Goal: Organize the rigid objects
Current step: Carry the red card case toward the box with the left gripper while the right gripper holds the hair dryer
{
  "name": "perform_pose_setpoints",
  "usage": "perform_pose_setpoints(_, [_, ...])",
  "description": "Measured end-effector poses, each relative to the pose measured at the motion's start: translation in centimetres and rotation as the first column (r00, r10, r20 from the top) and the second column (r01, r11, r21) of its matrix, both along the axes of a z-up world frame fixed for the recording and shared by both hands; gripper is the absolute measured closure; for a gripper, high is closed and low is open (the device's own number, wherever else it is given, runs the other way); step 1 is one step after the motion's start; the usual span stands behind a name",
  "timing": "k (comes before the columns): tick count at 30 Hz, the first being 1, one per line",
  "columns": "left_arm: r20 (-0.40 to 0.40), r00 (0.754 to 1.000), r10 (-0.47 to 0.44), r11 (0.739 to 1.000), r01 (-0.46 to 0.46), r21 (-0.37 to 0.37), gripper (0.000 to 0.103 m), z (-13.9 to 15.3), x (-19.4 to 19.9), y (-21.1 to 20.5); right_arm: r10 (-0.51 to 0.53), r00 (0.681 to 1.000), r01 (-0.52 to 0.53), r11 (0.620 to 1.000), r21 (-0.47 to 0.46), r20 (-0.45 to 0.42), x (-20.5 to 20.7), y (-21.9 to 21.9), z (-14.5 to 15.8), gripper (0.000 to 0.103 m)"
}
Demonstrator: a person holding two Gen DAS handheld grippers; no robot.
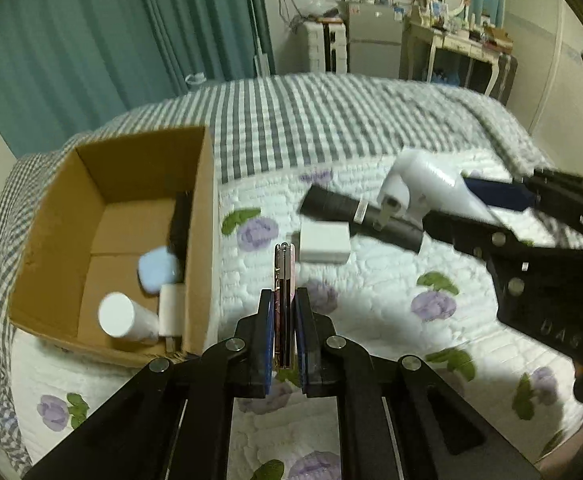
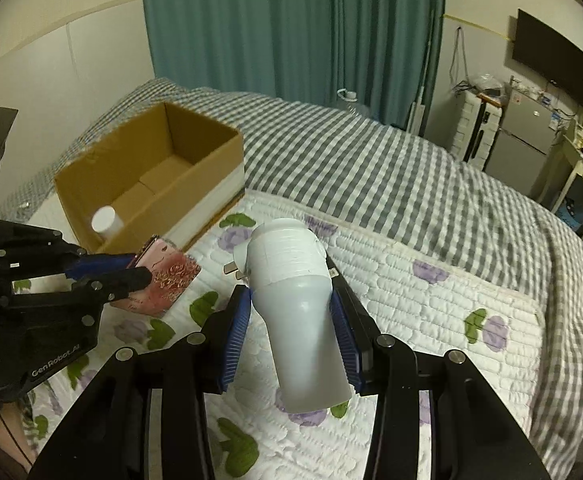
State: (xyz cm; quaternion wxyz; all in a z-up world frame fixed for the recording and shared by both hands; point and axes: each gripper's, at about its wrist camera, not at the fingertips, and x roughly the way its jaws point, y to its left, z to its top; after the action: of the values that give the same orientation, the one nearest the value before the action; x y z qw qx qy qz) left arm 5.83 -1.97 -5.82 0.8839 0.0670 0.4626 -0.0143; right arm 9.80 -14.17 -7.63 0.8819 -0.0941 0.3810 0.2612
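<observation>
My left gripper (image 1: pixel 283 320) pinches the pink case (image 1: pixel 283 304) edge-on; the box (image 1: pixel 199 240) sits just left. My right gripper (image 2: pixel 291 312) grips the bottle (image 2: pixel 295 300), farther off.

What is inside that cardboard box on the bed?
Inside the cardboard box: a white capped bottle, a light blue item, a white block and something black. The near wall hides the rest.

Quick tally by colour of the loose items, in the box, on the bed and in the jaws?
White: 4 (bottle, block, adapter, held plug device)
Black: 2 (flashlight, item in box)
Light blue: 1
Pink: 1 (held case)
Total: 8
</observation>
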Motion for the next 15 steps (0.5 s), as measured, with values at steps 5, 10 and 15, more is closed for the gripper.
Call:
perform_pose_setpoints(5, [0.076, 0.997, -0.004, 1.0, 0.006, -0.025, 0.094, 3.7, 0.2, 1.3, -0.022, 0.999, 0.022, 1.0, 0.002, 0.031, -1.0, 0.5, 2.6, 0.062])
perform_pose_setpoints(10, [0.16, 0.987, 0.023, 1.0, -0.019, -0.023, 0.094, 7.7, 0.7, 4.8, -0.024, 0.997, 0.023, 1.0, 0.02, 0.08, -0.5, 2.9, 5.7, 0.062])
perform_pose_setpoints(15, [0.192, 0.981, 0.04, 0.999, -0.046, 0.027, 0.094, 9.0, 1.1, 8.7, 0.008, 0.994, -0.015, 0.998, 0.065, 0.108, 0.4, 7.2, 8.0, 0.062])
